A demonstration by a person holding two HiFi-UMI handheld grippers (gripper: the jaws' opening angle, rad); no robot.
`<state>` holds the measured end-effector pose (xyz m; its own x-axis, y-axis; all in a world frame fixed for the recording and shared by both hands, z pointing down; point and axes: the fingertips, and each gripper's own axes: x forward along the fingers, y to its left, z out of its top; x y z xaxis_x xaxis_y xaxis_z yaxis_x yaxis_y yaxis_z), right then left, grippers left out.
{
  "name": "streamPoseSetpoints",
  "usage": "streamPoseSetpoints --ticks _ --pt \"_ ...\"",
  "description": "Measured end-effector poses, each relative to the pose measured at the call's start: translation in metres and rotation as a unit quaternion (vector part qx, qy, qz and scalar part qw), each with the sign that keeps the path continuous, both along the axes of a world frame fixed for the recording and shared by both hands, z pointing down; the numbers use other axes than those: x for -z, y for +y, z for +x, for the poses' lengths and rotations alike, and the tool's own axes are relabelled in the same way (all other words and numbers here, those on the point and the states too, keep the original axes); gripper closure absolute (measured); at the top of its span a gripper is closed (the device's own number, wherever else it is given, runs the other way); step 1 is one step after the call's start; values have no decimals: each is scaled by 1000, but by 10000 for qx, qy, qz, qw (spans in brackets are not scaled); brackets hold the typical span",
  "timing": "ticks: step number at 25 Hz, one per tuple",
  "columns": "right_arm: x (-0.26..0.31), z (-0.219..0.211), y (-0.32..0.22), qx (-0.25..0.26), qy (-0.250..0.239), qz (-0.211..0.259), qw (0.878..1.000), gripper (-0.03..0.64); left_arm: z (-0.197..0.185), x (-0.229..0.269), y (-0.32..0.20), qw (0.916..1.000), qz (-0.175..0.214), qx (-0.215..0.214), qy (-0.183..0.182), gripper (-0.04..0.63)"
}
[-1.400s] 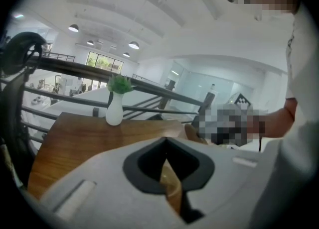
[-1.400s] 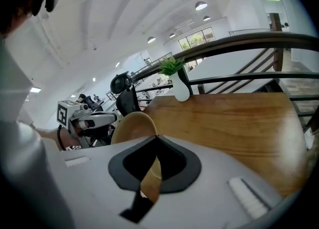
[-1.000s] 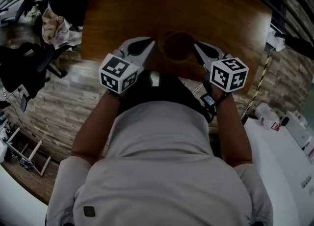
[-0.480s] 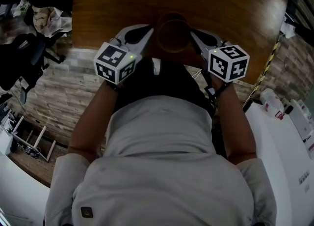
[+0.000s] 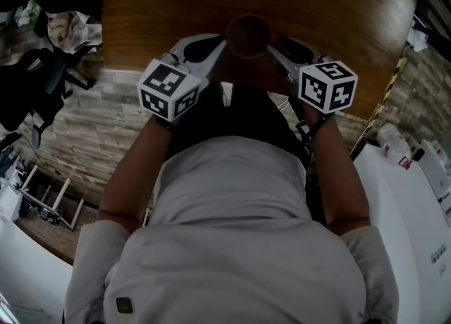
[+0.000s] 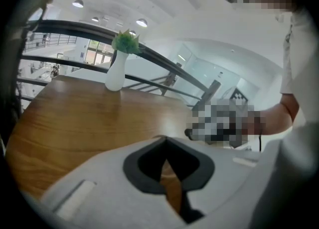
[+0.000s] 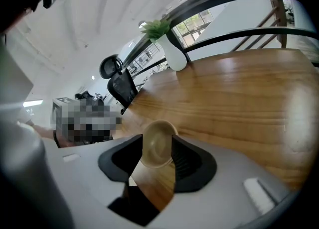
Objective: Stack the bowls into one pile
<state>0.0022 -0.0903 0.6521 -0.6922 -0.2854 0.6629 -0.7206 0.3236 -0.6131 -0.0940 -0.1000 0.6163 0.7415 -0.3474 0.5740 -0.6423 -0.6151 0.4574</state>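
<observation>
A brown wooden bowl [image 5: 248, 34] sits near the front edge of the wooden table [image 5: 317, 5], between my two grippers. My right gripper [image 5: 271, 46] is at its right side. Its jaws have just been opening. In the right gripper view the bowl [image 7: 158, 143] stands between the spread pads of the right gripper [image 7: 157, 137], and neither pad presses on it. My left gripper [image 5: 224, 42] is at the bowl's left rim. In the left gripper view the tips of the left gripper [image 6: 164, 141] are closed together, with only a pale sliver of rim showing past them.
A white vase with a green plant [image 6: 115, 73] stands at the table's far edge, also in the right gripper view [image 7: 174, 56]. A black office chair [image 7: 119, 86] is beside the table. The person's torso fills the lower head view, and a white counter [image 5: 409, 196] is at the right.
Both grippers and the bowl have sunk toward the table, so the bowl now looks smaller and farther away. The grippers still flank it on both sides.
</observation>
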Motion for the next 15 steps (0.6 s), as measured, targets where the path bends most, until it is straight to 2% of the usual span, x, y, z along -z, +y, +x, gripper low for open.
streamPoseSetpoints --ticks 5,11,15 --pt "9 0 3 -22 4 74 10000 437 -1 7 3 10000 41 8 3 591" --pt "29 0 5 -84 50 317 9994 495 -2 23 6 9999 163 -9 48 591" --pt "51 -6 8 -84 -11 508 9987 559 -6 43 1 9993 368 -77 32 591"
